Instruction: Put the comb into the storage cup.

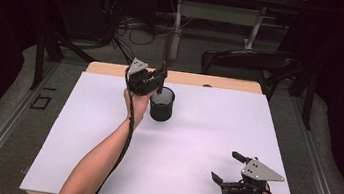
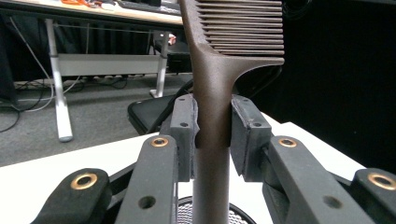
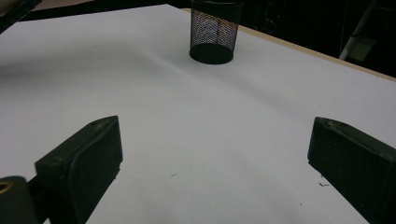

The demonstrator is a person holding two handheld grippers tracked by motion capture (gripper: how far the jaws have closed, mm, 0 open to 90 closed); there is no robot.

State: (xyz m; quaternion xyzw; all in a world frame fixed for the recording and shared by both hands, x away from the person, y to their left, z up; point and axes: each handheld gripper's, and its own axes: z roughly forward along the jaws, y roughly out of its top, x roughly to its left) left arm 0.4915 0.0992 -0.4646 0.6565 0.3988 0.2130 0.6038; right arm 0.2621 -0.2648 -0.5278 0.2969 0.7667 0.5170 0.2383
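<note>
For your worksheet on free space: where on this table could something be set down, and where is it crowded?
Bare: the white sheet between the mesh cup and the right gripper, plus its far right side. Crowded: around the cup, where the left gripper holds a comb above it.

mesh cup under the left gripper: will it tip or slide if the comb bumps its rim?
Probably both. The mesh cup looks thin and empty, so likely light and easily pushed across the smooth white table. It stands taller than wide, so the comb catching the rim could tip it.
</note>
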